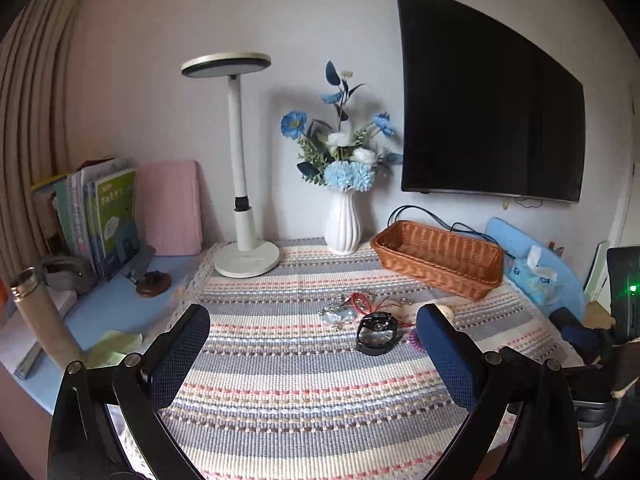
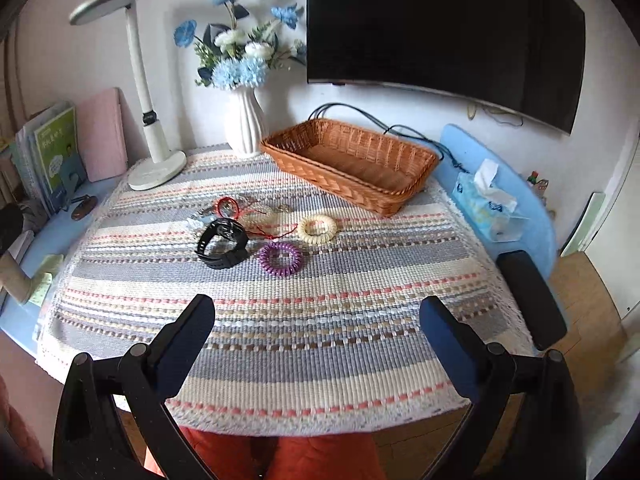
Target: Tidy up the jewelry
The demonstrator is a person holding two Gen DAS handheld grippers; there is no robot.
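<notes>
The left gripper (image 1: pixel 313 346), jaws apart and empty, hovers nearest the black wristwatch (image 1: pixel 377 333) at mid-worktop. The right gripper (image 2: pixel 317 338), likewise spread, hangs back over the near edge; the brown wicker basket (image 2: pixel 352 162) waits far-right.

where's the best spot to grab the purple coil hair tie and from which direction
Take the purple coil hair tie from above, one finger inside the ring and one outside, pinching its near arc. It lies flat on the mat, apart from the black watch, so the right gripper, already open, probably has room.
</notes>
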